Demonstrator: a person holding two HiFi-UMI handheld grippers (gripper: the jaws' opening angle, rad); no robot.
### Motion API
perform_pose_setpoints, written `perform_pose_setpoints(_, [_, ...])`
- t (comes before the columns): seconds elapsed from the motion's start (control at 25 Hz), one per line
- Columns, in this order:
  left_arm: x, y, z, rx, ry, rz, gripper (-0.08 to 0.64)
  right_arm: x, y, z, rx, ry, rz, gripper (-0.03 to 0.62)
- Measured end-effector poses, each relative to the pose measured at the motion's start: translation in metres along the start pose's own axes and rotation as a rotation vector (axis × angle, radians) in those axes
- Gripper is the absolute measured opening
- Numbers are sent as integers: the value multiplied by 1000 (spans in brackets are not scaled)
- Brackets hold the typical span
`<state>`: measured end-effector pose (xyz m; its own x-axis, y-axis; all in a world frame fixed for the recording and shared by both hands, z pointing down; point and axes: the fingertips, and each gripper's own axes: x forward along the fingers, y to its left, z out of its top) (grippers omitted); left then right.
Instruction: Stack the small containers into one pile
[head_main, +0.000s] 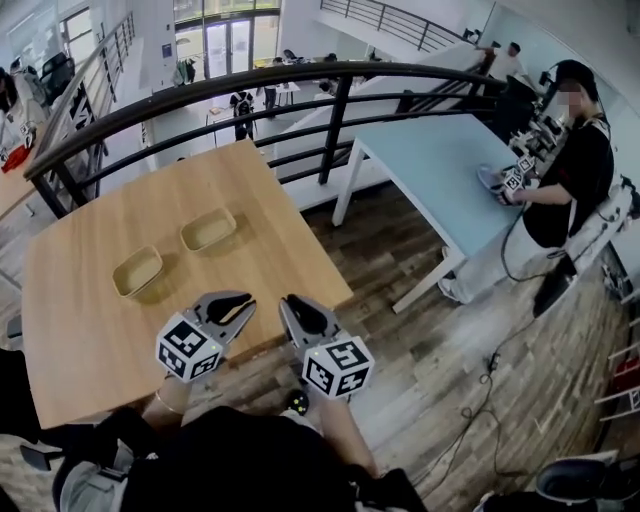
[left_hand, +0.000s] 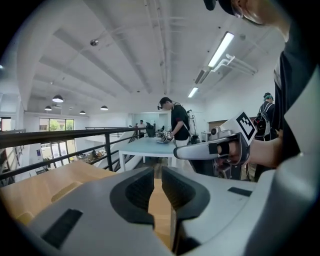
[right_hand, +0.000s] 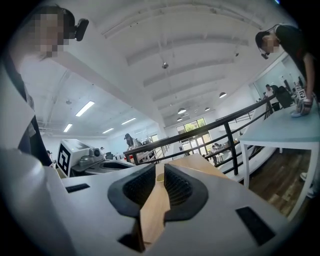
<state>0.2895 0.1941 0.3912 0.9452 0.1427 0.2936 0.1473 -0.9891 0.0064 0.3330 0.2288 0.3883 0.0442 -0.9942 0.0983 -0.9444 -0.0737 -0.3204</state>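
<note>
Wooden table (head_main: 100, 330) fills the left of the head view, set against a dark curved railing (head_main: 300, 80) on a raised floor; beyond it stands a pale blue table (head_main: 440, 170), where another person (head_main: 570, 170) in a dark top bends over some gear.

Now to the two small containers, both tan, shallow and rectangular, both sitting open side up on the wood; the nearer container (head_main: 137, 271) lies to the left, the farther container (head_main: 208, 229) up and to the right of it; they are near each other but not touching, and neither sits inside the other, so no pile yet.

Down at the table's near edge, the left gripper (head_main: 238, 305) hangs over the wood; its own view (left_hand: 156, 187) shows the dark pads drawn almost together, just a thin slit between them and nothing in it; only bare tabletop shows through.

Just beside it, the right gripper (head_main: 293, 310) sits at the table's edge; its view (right_hand: 160, 182) tells the same story, pads all but closed, empty; both claws are well apart from the containers, tips angled slightly toward each other.
</note>
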Motion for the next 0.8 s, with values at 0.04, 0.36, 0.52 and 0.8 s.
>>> perform_pose_setpoints(0.04, [9, -3, 2, 2, 2, -11, 35, -2, -9, 2, 2, -2, -8, 41])
perform_pose_setpoints(0.36, [72, -30, 9, -13, 11, -76, 35, -24, -57, 4, 8, 25, -28, 41])
perform_pose_setpoints(0.52, [99, -45, 23, -5, -2, -100, 35, -41, -79, 14, -2, 25, -43, 41])
perform_pose_setpoints(0.8, [135, -67, 22, -6, 9, -107, 37, -62, -115, 11, -14, 39, -49, 41])
